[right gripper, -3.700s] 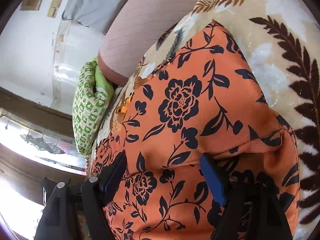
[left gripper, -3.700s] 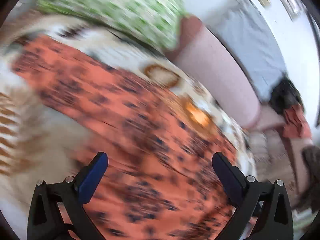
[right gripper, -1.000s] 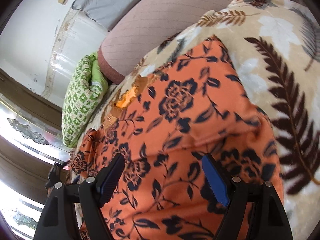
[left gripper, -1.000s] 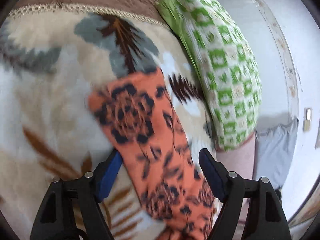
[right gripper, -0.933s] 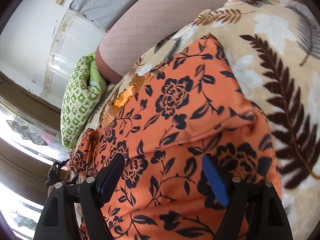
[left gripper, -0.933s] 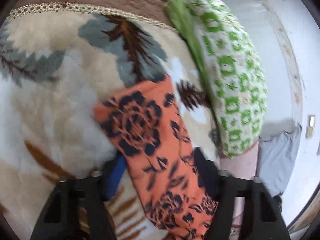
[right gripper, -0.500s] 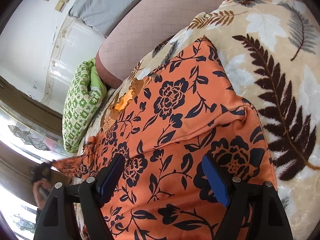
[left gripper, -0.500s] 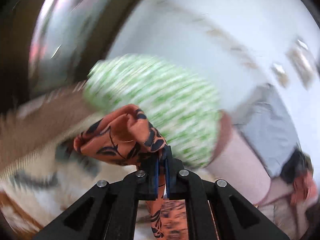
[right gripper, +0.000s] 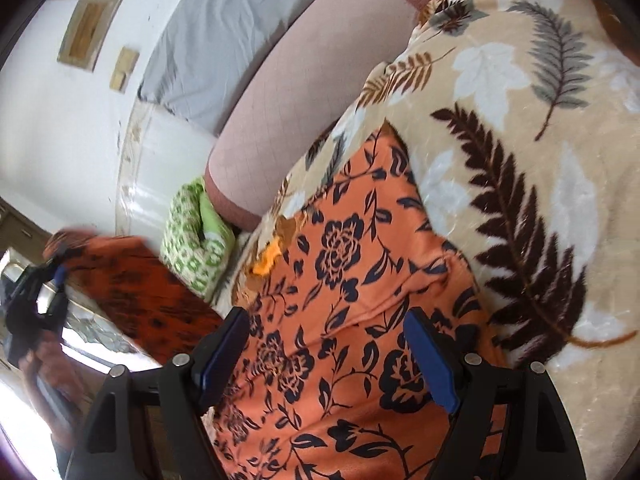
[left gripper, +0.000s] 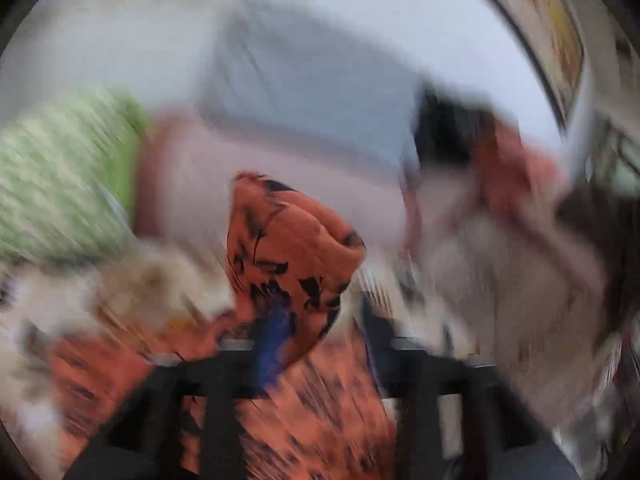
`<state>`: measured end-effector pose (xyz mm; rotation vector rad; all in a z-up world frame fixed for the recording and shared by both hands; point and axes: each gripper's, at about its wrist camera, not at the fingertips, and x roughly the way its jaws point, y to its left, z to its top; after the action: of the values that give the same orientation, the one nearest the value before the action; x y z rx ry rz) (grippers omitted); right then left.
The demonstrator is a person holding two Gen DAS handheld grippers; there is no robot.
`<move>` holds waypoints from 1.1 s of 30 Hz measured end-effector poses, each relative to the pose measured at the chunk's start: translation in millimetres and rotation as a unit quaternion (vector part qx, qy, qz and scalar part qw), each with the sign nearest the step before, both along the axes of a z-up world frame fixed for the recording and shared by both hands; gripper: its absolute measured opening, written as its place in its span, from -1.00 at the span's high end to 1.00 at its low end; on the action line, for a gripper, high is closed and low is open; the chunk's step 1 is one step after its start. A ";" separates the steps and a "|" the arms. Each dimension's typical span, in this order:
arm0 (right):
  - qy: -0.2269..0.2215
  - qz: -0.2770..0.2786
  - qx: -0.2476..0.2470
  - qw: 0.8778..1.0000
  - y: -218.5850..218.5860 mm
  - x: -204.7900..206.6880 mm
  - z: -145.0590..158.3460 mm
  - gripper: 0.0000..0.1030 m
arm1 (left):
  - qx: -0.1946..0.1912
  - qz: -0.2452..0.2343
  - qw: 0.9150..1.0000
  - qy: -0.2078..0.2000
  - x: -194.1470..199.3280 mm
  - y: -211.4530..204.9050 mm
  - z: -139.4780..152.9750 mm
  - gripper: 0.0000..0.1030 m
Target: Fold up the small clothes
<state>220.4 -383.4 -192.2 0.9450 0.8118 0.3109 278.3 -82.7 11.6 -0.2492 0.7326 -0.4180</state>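
Leaf-print blanket [right gripper: 532, 168] covers the bed and serves as the folding surface; a pinkish bolster [right gripper: 304, 92] and a green patterned pillow [right gripper: 192, 240] lie along its far edge.

Orange floral garment [right gripper: 360, 300] lies spread flat on the blanket, most of it under the right gripper. One end of it is raised off the bed at the far left of the right wrist view, stretched up to the left gripper [right gripper: 58, 270]. Judged purpose: lifting that end so it can be carried over the flat part as a fold.

Left gripper: clamped on the raised cloth end, a bunch of orange fabric [left gripper: 288, 240] standing up above its fingers. That view is heavily blurred.

Right gripper [right gripper: 328, 364]: jaws spread wide, holding nothing, poised just over the flat cloth; contact with it cannot be determined. Probably placed to pin the garment while the other end travels.
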 end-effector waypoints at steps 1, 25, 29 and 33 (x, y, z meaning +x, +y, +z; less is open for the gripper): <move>0.000 -0.002 0.000 1.000 -1.9 -0.4 0.5 -0.60 | 0.016 -0.031 0.998 0.051 7.4 -22.6 -35.1 -0.36; 0.142 0.065 -0.123 0.980 57.1 114.0 -17.8 -0.44 | 0.104 0.201 0.963 0.148 -69.0 211.1 -189.1 -0.51; 0.157 0.095 -0.161 0.970 73.5 122.3 -17.9 0.52 | 0.101 0.202 0.963 0.147 -70.0 211.9 -186.4 -0.43; 0.122 0.093 -0.189 0.970 79.6 115.5 8.3 0.63 | 0.108 0.217 0.959 0.145 -71.1 226.0 -184.9 0.19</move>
<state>335.9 -303.8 -183.9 0.5539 1.1436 0.1931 207.2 143.3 -173.3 -0.2600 0.9752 0.1210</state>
